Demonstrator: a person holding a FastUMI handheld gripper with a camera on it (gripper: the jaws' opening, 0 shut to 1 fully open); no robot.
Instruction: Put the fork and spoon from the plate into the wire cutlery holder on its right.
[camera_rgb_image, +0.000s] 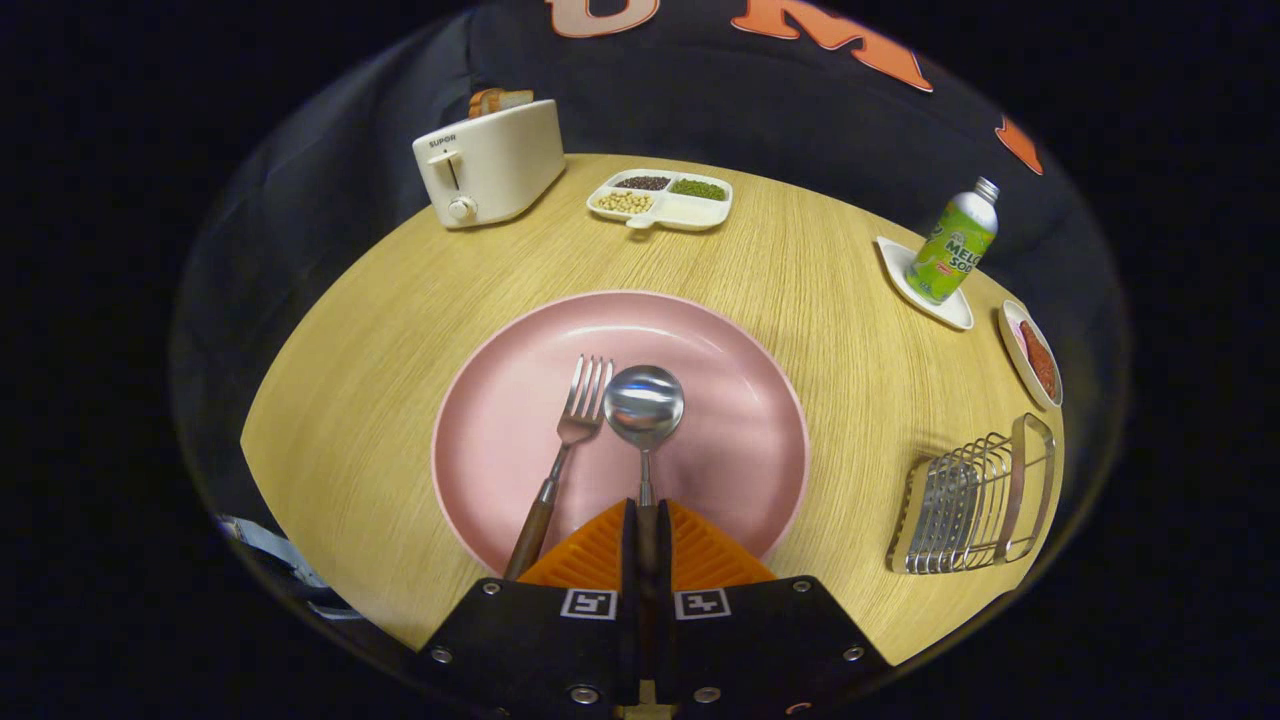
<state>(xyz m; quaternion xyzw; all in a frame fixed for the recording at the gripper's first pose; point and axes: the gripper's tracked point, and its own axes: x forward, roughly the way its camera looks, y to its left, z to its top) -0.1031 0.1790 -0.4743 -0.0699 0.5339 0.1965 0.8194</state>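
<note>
1. Spoon (644, 405) handle is clamped betw. both fingers of gripper (645, 525); bowl pointed away, over pink plate (500, 420).
2. Fork (570, 440) is laid just left, tines pointed away, on plate.
3. Wire cutlery holder (975, 495) is seen well right.

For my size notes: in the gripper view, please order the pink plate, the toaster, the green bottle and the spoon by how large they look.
1. Pink plate, largest.
2. Toaster.
3. Green bottle and spoon: too alike to rank; the spoon lies nearer, its handle between the gripper's closed fingers.
</note>
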